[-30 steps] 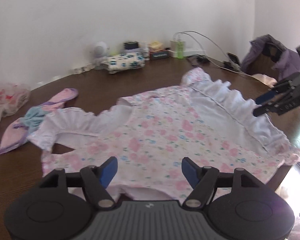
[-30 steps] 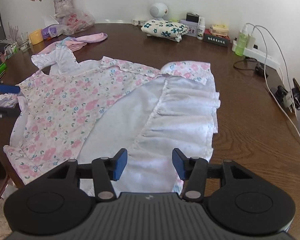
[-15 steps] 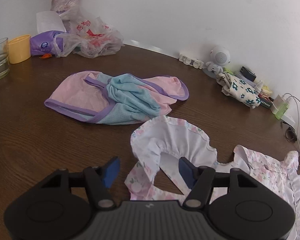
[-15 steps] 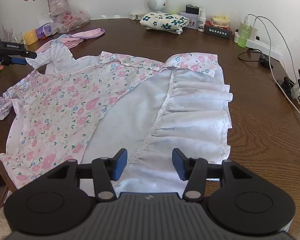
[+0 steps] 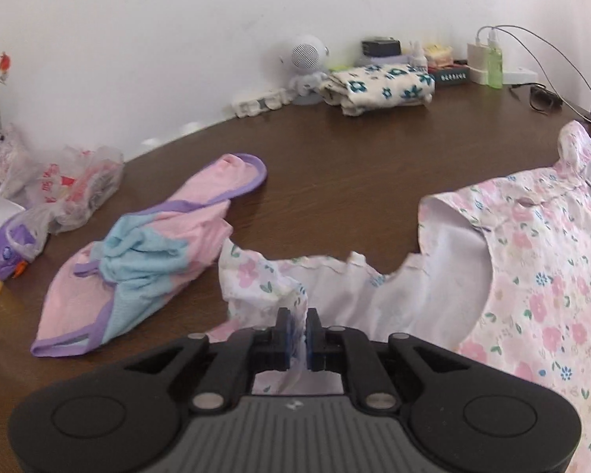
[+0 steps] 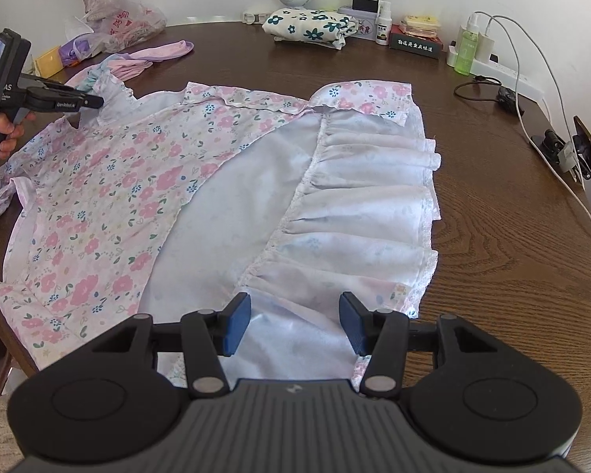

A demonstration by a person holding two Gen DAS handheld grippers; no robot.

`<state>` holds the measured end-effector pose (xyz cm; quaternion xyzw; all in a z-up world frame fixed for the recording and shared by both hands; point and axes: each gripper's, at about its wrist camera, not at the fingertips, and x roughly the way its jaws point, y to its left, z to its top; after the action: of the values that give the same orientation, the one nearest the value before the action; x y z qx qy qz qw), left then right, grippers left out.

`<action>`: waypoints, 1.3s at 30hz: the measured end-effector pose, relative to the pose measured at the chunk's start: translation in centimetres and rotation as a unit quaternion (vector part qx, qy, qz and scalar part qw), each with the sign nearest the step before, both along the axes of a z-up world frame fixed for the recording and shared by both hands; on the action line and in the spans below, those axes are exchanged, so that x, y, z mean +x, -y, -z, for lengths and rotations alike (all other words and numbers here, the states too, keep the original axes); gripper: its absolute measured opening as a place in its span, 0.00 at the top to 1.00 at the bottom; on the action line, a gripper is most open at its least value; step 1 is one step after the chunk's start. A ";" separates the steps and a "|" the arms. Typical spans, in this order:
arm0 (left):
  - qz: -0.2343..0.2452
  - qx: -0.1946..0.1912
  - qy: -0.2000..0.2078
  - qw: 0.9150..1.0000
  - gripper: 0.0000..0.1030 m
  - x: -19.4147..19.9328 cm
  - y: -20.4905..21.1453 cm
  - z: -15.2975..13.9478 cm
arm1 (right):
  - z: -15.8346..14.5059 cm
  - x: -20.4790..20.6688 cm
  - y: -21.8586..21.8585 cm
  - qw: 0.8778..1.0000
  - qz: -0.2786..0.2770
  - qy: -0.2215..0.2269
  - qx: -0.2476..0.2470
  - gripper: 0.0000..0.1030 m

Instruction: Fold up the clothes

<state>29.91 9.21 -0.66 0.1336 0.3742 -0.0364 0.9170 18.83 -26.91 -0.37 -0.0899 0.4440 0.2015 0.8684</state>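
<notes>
The left tool (image 5: 298, 329) is pinched tight on a ruffled sleeve edge of the pink floral cotton dress with white frilled lining (image 6: 145, 181), cloth bunched between its blue pads. The right tool (image 6: 294, 325) hovers with its pads wide apart over the white frilled hem at the dress's 6 o'clock side, gripping nothing.

The dress lies spread on the dark brown wooden bench (image 6: 492, 236), with one side already turned over so the white lining shows. At 10 o'clock from the left tool sits a crumpled pink and pale blue garment with purple trim (image 5: 145, 260), unfolded. At 12 o'clock, near the wall, rests a cream bundle with dark blue flowers (image 6: 311, 27), apparently folded.

I judge the task early: one garment looks finished, the dress is barely begun, and one waits.
</notes>
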 end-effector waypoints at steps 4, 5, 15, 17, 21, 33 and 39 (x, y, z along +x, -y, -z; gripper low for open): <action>0.004 -0.066 -0.006 0.998 0.51 -0.7 -1.6 -1.1 | 0.0 -0.2 0.3 1.000 0.000 0.001 0.008 0.51; 0.005 -0.086 0.002 0.996 0.50 -1.5 -2.3 -1.9 | 0.0 -0.3 0.5 1.000 0.001 0.002 0.010 0.51; -0.041 -0.096 0.048 0.993 0.54 -6.0 -7.5 -6.3 | 0.0 -0.6 0.9 0.999 0.008 0.010 0.030 0.51; -0.028 -0.085 0.038 0.995 0.72 -4.8 -7.7 -5.5 | 0.0 -0.5 0.6 0.999 0.005 0.014 0.034 0.51; -0.003 -0.068 0.009 0.998 0.80 -1.9 -6.6 -2.8 | 0.4 -0.7 -0.2 0.999 -0.001 0.014 0.031 0.51; -0.044 -0.054 -0.006 0.998 0.81 0.4 -5.7 0.0 | 1.3 -1.1 -0.9 1.000 0.014 0.019 0.007 0.47; -0.081 -0.056 -0.003 0.995 0.81 -1.2 -6.7 -0.6 | 1.5 -1.4 -0.6 1.000 0.015 0.025 0.011 0.46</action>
<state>28.69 15.96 -0.10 0.0512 0.3842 0.0171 0.9217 17.43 -26.29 -1.87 -0.0789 0.4214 0.1908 0.8831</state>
